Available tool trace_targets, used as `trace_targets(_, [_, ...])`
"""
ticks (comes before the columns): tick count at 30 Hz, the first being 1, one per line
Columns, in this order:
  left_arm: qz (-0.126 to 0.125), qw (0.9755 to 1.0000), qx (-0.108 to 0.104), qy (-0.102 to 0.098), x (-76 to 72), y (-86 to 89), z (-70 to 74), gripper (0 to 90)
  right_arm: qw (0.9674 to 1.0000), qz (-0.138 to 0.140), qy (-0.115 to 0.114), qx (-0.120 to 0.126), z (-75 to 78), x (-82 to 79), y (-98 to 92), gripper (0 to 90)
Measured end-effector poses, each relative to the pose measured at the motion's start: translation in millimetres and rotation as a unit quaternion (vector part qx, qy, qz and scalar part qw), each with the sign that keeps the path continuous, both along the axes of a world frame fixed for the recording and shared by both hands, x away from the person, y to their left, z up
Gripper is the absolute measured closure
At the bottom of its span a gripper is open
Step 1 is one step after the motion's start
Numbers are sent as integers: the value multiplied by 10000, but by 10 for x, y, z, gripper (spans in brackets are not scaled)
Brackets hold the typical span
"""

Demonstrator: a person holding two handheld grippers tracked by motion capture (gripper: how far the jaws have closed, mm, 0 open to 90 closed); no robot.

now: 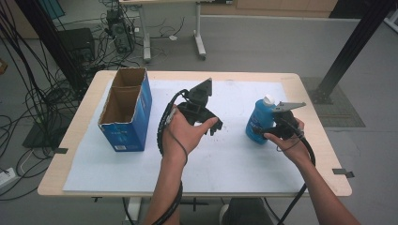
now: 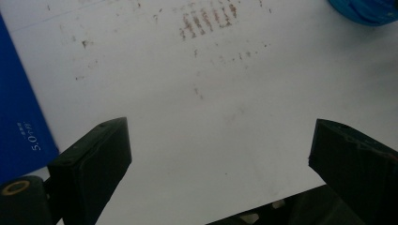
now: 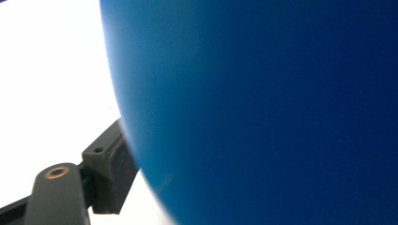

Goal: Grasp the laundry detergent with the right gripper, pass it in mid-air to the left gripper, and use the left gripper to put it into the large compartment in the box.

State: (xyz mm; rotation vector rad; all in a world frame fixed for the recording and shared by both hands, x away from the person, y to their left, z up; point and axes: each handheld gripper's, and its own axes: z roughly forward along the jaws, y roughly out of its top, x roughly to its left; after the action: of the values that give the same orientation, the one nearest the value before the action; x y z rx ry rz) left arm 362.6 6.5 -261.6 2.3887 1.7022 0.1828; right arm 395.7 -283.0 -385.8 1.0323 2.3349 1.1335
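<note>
From above, a blue bottle (image 1: 259, 123) is seen upright on the bench (image 1: 300, 84), clamped by the right gripper (image 1: 261, 131); a box (image 1: 126, 110) stands well left. The left gripper (image 2: 218, 159) is seen spread apart over bare bench. The bottle's side (image 3: 263, 112) is pressed by one right pad.

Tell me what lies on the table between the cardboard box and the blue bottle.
In the high view, the left gripper hangs between the cardboard box and the blue bottle. Under it the left gripper view shows bare white mat, faintly stained.
</note>
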Motion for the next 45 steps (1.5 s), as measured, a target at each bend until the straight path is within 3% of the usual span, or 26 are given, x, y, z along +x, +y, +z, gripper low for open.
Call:
trace_targets(20, [6,10000,17,-21,-16,30,25,65,9997,-136,-202,-12,-51,10,11,397])
trace_targets(45, [6,10000,23,-29,-12,9,27,65,9996,-148,-242,93,-72,3,-2,417])
